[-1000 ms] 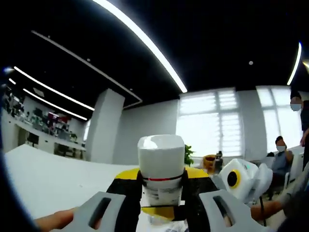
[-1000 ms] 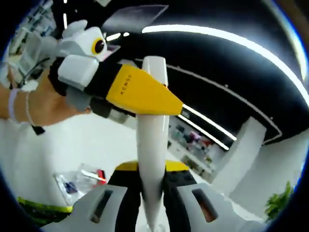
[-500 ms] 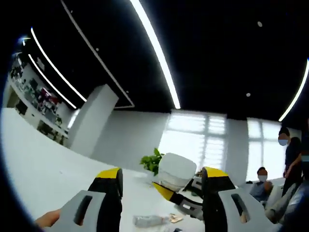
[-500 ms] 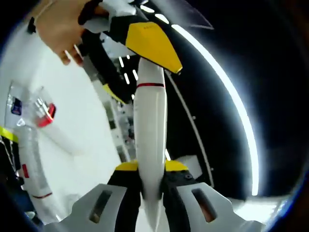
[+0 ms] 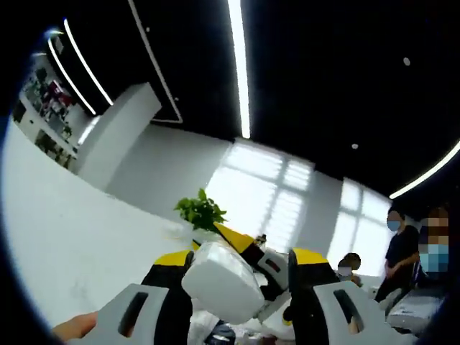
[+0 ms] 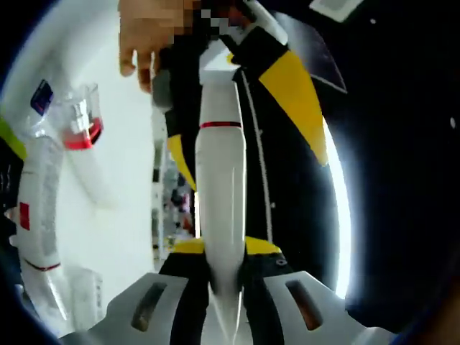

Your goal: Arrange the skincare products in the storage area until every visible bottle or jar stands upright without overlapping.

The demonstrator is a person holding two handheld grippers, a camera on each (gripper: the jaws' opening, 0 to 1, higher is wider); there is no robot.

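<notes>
A white tube (image 6: 221, 194) with a thin red ring below its cap runs up the middle of the right gripper view. My right gripper (image 6: 224, 248) is shut on its lower end. The tube's white cap (image 5: 223, 284) shows in the left gripper view between the jaws of my left gripper (image 5: 238, 257). Those jaws stand wide apart, with the cap close to the left one and a gap on the right. In the right gripper view the left gripper's yellow-tipped fingers (image 6: 295, 93) straddle the cap end, with a hand (image 6: 147, 36) behind them.
A clear jar with a red band (image 6: 79, 126) and a white tube with red marks (image 6: 36, 208) lie on the white table (image 6: 122, 201) at the left. A potted plant (image 5: 200, 212) stands at the table's far side. People (image 5: 399, 248) sit at the right.
One second ago my left gripper was shut on the cap; it has let go and stands open around it. Both views have rolled, and my right gripper still holds the tube.
</notes>
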